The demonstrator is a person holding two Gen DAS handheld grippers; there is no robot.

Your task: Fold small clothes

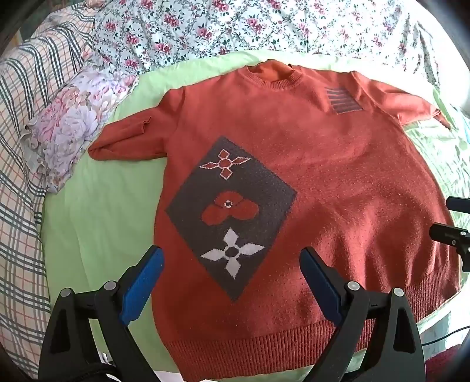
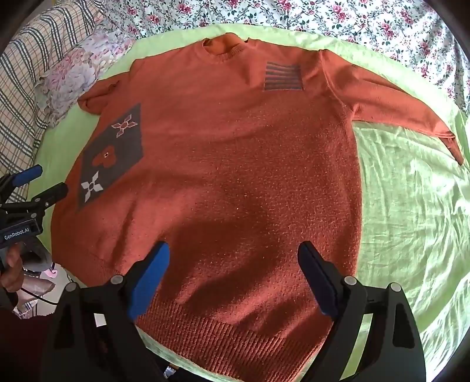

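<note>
Nearest the lens in the left wrist view, the left gripper [image 1: 230,264] stands with its blue-padded fingers [image 1: 141,286] wide apart and nothing between them, poised above the lower front of an orange knitted sweater [image 1: 337,182]. The right gripper [image 2: 233,260] is likewise spread and empty, hanging over the sweater's ribbed hem [image 2: 235,332] and casting a shadow on the knit. The sweater lies face up and flat on a light green sheet [image 1: 97,223], neckline [image 1: 274,73] away from the cameras, hem toward them. A grey diamond panel [image 1: 232,211] with three flower motifs sits on one side of the front, and a small grey striped patch [image 1: 343,101] sits near the opposite shoulder. One sleeve [image 2: 393,108] stretches out full length across the sheet; the other sleeve [image 1: 126,141] is bunched short beside a floral pillow [image 1: 70,126]. A rose-print quilt [image 1: 235,26] lies beyond the neckline, and a plaid cover [image 1: 20,164] lies beyond the pillow.
</note>
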